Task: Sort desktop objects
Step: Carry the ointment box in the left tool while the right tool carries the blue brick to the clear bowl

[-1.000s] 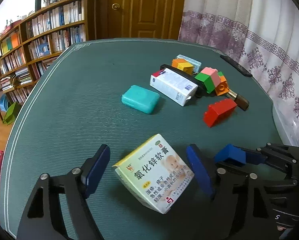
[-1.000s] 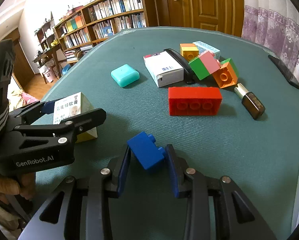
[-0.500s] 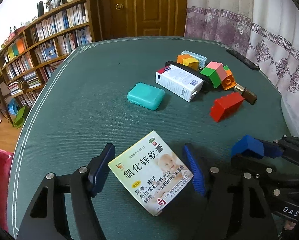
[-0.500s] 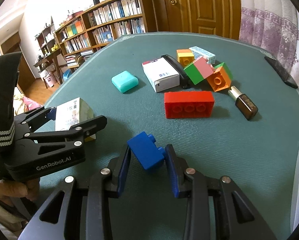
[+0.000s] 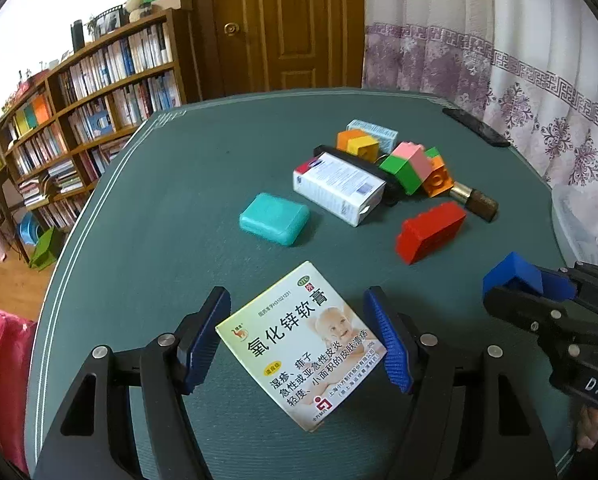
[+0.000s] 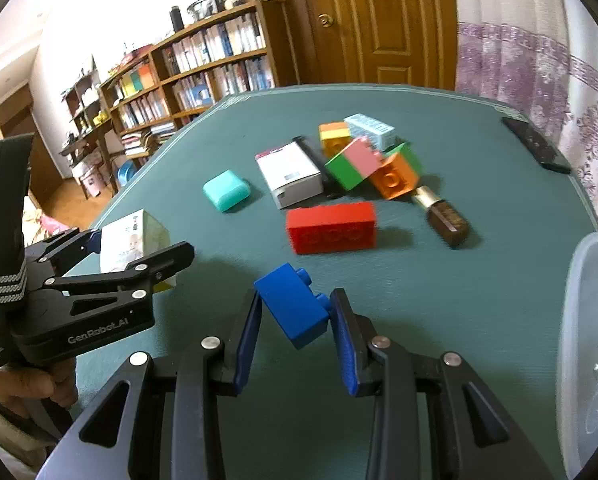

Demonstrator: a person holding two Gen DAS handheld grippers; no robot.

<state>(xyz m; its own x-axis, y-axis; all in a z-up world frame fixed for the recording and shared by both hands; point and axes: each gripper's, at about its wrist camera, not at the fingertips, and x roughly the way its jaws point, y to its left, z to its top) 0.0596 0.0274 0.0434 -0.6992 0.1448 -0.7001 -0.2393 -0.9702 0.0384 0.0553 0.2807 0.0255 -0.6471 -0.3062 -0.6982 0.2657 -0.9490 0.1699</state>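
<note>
Cardboard ointment box (image 5: 299,344), light and crushable, sits clamped across its flat sides between the left gripper (image 5: 299,340) pads, lifted over the green table (image 5: 171,208), nearer than the red brick (image 5: 431,232). Just right of that box, the right gripper (image 6: 295,316) pinches one small blue brick (image 6: 295,308): rigid, slick plastic. Beyond the red brick: one teal case (image 5: 274,218), one white carton (image 5: 339,188).

The table (image 5: 147,208) is dark green with white border lines. At 12 o'clock the brick (image 6: 331,227) is red, the case (image 6: 226,190) teal. The held brick (image 6: 295,309) is blue. The curtain (image 5: 519,80) is white with purple flowers.
</note>
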